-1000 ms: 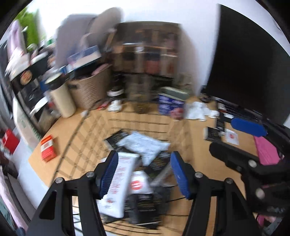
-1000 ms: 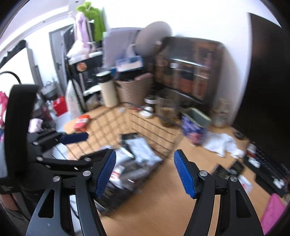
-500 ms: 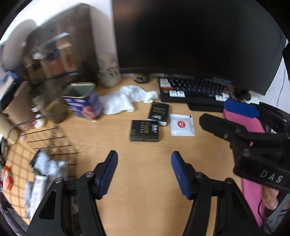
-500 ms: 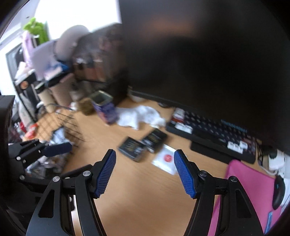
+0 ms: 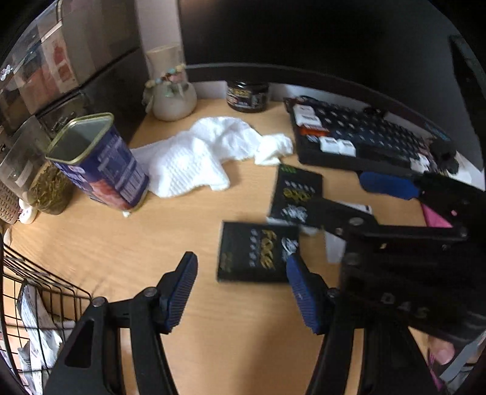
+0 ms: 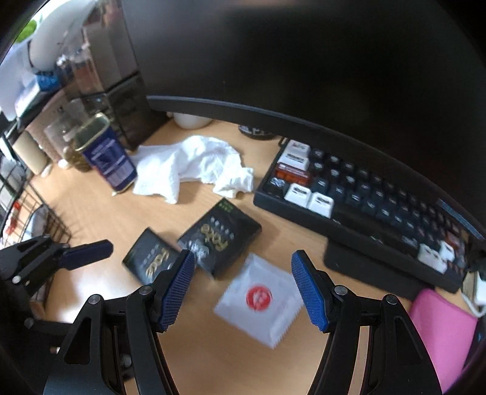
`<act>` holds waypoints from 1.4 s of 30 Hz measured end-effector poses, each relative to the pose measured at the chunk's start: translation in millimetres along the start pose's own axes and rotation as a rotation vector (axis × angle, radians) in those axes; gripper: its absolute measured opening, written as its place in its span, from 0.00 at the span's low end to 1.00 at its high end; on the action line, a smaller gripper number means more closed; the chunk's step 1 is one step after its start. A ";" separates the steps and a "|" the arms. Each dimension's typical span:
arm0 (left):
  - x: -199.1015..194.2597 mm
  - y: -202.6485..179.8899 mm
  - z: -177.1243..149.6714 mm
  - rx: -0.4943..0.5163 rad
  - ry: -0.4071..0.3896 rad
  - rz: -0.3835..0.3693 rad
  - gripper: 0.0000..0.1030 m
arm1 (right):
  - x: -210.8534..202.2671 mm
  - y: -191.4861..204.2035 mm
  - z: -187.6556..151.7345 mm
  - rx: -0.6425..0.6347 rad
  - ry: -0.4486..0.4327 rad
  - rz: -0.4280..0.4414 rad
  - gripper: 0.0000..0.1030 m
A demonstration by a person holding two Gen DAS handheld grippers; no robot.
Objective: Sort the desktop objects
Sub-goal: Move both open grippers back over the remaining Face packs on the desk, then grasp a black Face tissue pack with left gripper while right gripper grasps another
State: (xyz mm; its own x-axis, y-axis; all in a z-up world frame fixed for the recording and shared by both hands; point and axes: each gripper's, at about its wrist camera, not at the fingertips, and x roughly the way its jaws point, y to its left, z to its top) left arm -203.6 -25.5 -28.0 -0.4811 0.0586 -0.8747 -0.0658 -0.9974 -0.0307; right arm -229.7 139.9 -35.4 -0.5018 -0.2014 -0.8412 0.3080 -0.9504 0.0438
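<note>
desk: light wood top [image 5: 100, 243]
monitor: large, dark, screen off [image 6: 303, 60]
wall: pale strip [image 5: 158, 27]
left: dark cabinet [image 5: 100, 79]

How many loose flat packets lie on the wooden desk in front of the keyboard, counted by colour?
Black flat packets with gold lettering: 2, one nearer the wire basket and one nearer the keyboard
White flat square sachet with a red round logo: 1
Total: 3
</note>
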 end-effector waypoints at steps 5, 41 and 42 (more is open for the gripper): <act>9.8 12.1 10.3 -0.050 0.004 0.047 0.65 | 20.5 10.1 16.5 -0.015 0.022 0.006 0.31; -57.7 -37.2 -131.1 0.063 -0.017 0.079 0.65 | -58.5 61.5 -122.6 -0.070 0.043 -0.010 0.05; -59.9 -38.1 -136.9 0.062 -0.026 0.082 0.65 | -62.7 62.2 -130.0 -0.071 0.036 -0.012 0.05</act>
State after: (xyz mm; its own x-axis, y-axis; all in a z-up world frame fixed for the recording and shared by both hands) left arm -52.6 3.1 -40.7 -0.5097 -0.0211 -0.8601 -0.0786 -0.9944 0.0709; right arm -74.0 124.3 -50.0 -0.4772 -0.1803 -0.8601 0.3596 -0.9331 -0.0039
